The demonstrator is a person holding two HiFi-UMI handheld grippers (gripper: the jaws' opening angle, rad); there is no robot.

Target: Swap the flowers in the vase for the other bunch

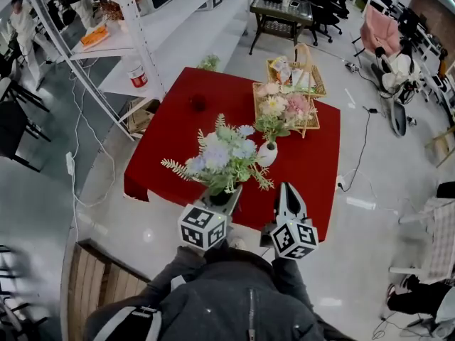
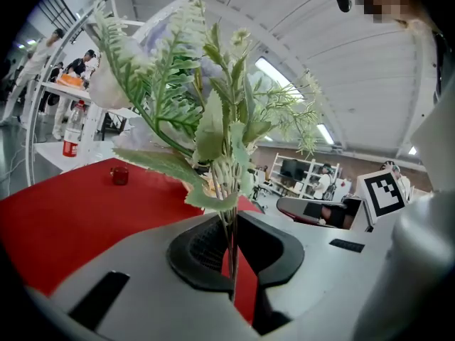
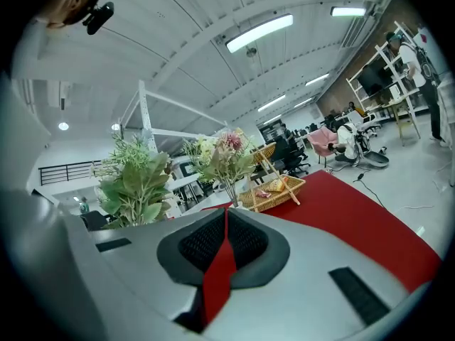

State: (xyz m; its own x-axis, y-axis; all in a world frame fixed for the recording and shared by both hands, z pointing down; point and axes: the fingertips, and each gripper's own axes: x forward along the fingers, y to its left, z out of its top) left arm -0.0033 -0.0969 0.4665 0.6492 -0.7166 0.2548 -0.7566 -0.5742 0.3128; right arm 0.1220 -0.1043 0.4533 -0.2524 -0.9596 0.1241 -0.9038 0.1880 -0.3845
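**Left claw clamping the blue bunch beside the vase; right claw closed and empty**

Head view: a table under a red cloth [image 1: 170,126] is standing on a glossy grey floor, with a white shelving rack [image 1: 135,20] running along its far-left side. The left gripper [image 1: 225,195] is holding the blue-and-green bunch [image 1: 220,155] over the near edge. A white vase [image 1: 267,153] is standing just beside the bunch, carrying pink and cream flowers [image 1: 281,111]. Two wicker baskets [image 1: 313,123] are sitting behind the vase. The right gripper [image 1: 287,192] is hovering at the near edge.

Left gripper view: the left gripper [image 2: 231,258] is pinching the thin stems of the bunch [image 2: 206,119], which is rising upright. A small dark-red cup [image 2: 119,175] is sitting on the cloth [image 2: 64,219].

Right gripper view: the right gripper [image 3: 224,222] is pressing its jaws together with nothing between them. The flowers [image 3: 224,155] and a basket [image 3: 274,190] are standing ahead, under long ceiling lights [image 3: 259,33].
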